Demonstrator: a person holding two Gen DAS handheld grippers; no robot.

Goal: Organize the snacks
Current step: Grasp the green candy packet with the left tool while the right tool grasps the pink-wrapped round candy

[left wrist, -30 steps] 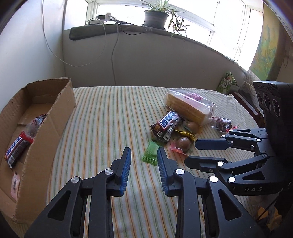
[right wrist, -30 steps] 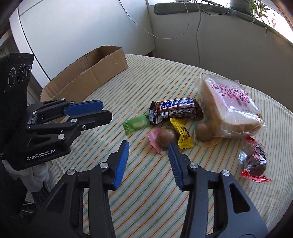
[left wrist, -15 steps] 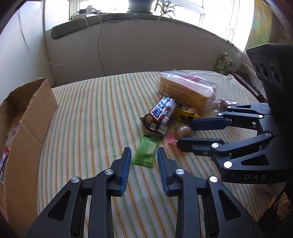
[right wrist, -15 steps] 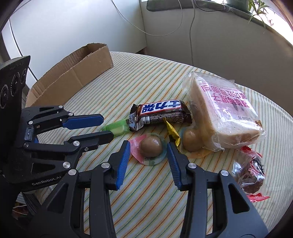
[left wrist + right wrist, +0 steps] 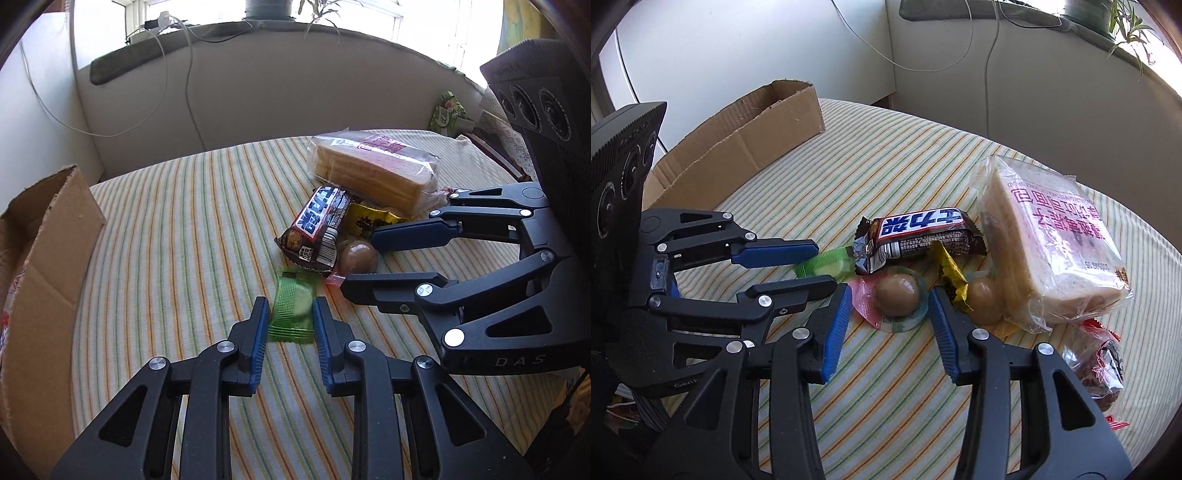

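Note:
Snacks lie in a heap on the striped tablecloth (image 5: 184, 229). My left gripper (image 5: 287, 309) is open, its fingertips on either side of a green wrapped sweet (image 5: 293, 308), also in the right wrist view (image 5: 827, 263). My right gripper (image 5: 888, 293) is open around a brown egg in a pink wrapper (image 5: 897, 295), which also shows in the left wrist view (image 5: 358, 256). Next to them lie a brown chocolate bar (image 5: 919, 232), a yellow packet (image 5: 951, 275), a second egg (image 5: 982, 301) and a bagged loaf of bread (image 5: 1052, 236).
An open cardboard box (image 5: 746, 129) stands at the table's left; it also shows in the left wrist view (image 5: 40, 258). A dark snack in clear wrap (image 5: 1100, 365) lies near the table's right edge. A wall and window ledge (image 5: 258, 74) rise behind the table.
Both grippers have moved forward to the snacks. The left one now straddles the green sweet and the right one the egg in the pink wrapper. Both stay open.

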